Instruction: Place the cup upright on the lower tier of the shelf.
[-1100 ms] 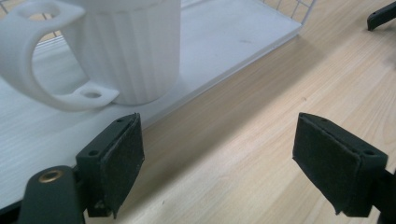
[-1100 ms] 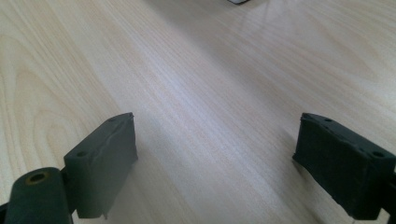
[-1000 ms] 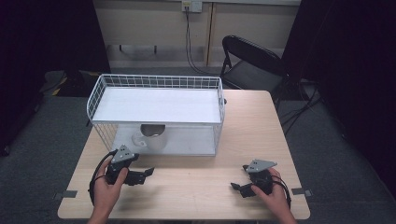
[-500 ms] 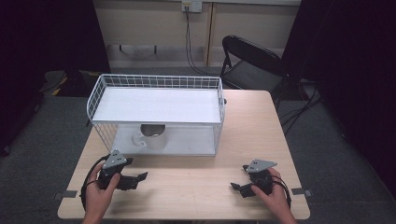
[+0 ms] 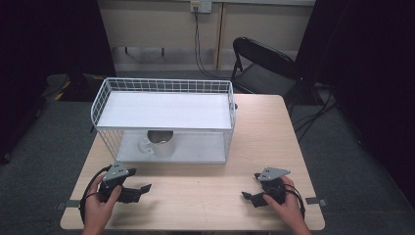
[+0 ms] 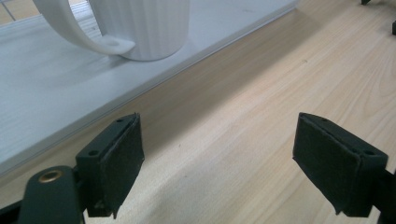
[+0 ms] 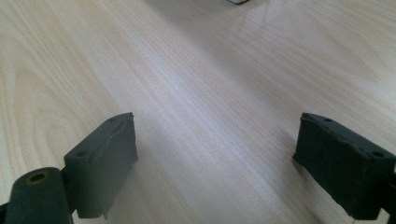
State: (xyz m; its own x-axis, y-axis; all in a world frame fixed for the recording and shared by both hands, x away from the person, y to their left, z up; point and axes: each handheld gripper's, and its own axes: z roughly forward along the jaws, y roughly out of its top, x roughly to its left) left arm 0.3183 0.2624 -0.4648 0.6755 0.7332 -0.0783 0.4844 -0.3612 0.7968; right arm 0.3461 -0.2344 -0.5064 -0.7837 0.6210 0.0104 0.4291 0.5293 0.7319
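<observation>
The white mug (image 5: 160,144) stands upright on the lower shelf of the white wire rack (image 5: 164,85), handle to the left. The left hand-held gripper (image 5: 142,188) rests on the wooden surface (image 5: 264,142) near the rack's front, jaws wide apart and empty. The right hand-held gripper (image 5: 247,197) lies well apart, also wide open, gripping nothing.

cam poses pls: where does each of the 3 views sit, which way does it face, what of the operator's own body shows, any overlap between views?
High view: above the person's side, looking forward and down on the table, wire rack and mug; both hands show, with left gripper and right gripper.
Left gripper view: low over the table, facing the mug on the rack's bottom shelf; its own open jaws show.
Right gripper view: low, facing bare tabletop; own open jaws show.
Shared: high and left gripper views both show the mug.
</observation>
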